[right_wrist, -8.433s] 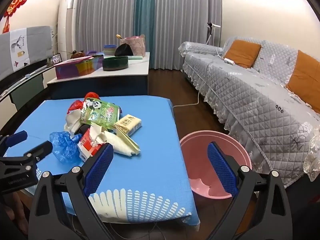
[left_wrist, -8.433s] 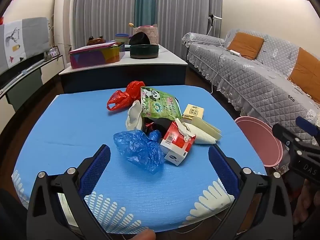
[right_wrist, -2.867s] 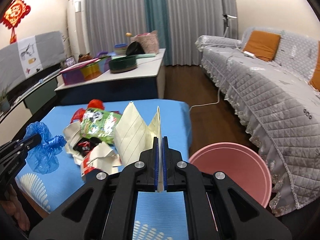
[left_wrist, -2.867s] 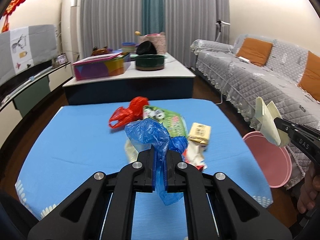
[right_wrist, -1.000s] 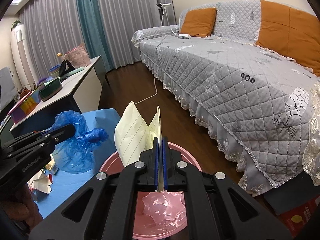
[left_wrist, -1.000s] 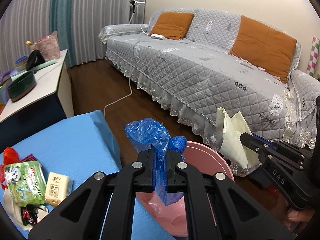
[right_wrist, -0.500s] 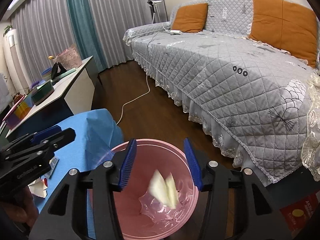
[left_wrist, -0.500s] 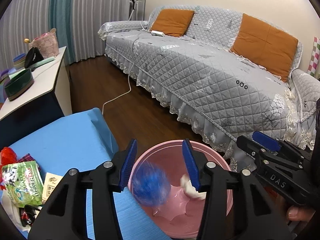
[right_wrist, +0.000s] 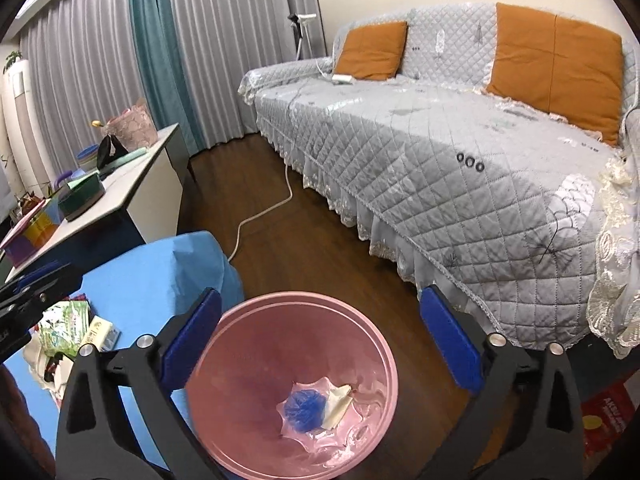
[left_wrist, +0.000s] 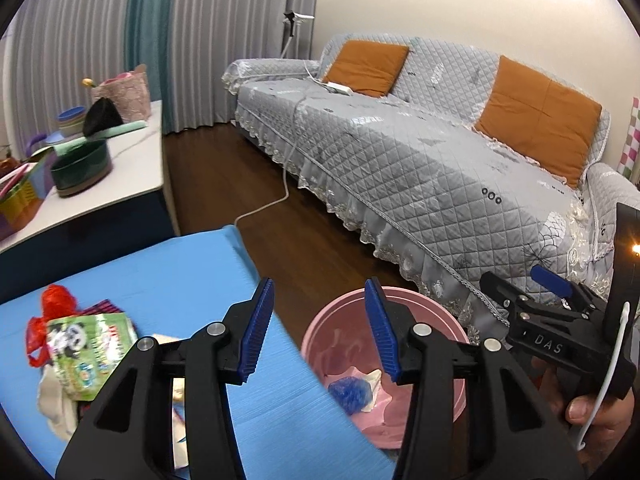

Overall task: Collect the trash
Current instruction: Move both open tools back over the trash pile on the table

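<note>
hanging empty, both grippers, left (left_wrist: 318, 326) and right (right_wrist: 320, 342), stand spread, the right just opening; the red bag (left_wrist: 50, 310) looks light, soft: pinch a fold.

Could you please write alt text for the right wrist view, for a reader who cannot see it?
The open right gripper hangs empty above a pink bin holding a blue plastic bag and cream paper. A blue-covered table with more trash sits left, a grey quilted sofa right.

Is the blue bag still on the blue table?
No, the blue bag lies at the bottom of the pink bin, beside a pale paper scrap.
</note>
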Demonstrator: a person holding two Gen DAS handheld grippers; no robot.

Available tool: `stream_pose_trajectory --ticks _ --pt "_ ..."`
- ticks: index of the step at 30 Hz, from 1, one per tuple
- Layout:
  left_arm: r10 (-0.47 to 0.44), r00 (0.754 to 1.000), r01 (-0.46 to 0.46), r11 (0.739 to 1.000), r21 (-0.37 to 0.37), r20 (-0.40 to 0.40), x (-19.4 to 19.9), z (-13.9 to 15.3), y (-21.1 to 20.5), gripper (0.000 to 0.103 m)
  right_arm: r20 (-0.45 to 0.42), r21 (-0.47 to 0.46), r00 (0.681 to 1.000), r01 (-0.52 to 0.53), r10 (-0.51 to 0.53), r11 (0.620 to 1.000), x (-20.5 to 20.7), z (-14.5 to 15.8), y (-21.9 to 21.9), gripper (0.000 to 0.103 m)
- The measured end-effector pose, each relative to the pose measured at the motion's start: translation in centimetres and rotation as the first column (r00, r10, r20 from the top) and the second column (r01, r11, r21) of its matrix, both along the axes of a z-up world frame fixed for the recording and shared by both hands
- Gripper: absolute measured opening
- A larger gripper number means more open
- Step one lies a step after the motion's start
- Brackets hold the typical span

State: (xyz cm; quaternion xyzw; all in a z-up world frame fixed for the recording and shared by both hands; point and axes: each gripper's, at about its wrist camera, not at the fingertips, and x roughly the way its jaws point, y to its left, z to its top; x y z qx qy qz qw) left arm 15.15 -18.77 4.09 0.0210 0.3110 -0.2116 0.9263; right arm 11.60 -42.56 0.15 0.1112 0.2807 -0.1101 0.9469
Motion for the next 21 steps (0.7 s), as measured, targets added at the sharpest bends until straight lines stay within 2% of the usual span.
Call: stream_pose_trajectory --ticks 7,12,18,21 --pt "0.058 0.998 -0.058 0.998 -0.007 0.028 -1.6 1.3 4.5 0.047 0.023 -0.069 0.995 -0.099 0.101 0.993 -0.6 1.3 4.6 0.098" --pt "0.119 0.992 -0.119 0.993 -0.010 0.040 -2.6 2.2 9.3 0.047 0.029 -0.058 0.983 -0.182 0.184 0.982 -0.9 1.7 7.5 0.096" --pt "0.193 0.980 -0.193 0.981 0.001 0.055 -3.3 3.0 15.5 0.047 0.017 -0.019 0.963 -0.270 0.271 0.963 -0.7 1.6 11.5 0.078" --pt "0.232 0.971 -0.233 0.973 0.006 0.057 -3.3 3.3 18.5 0.047 0.023 -0.022 0.953 -0.302 0.302 0.953 -0.6 1.7 13.6 0.065"
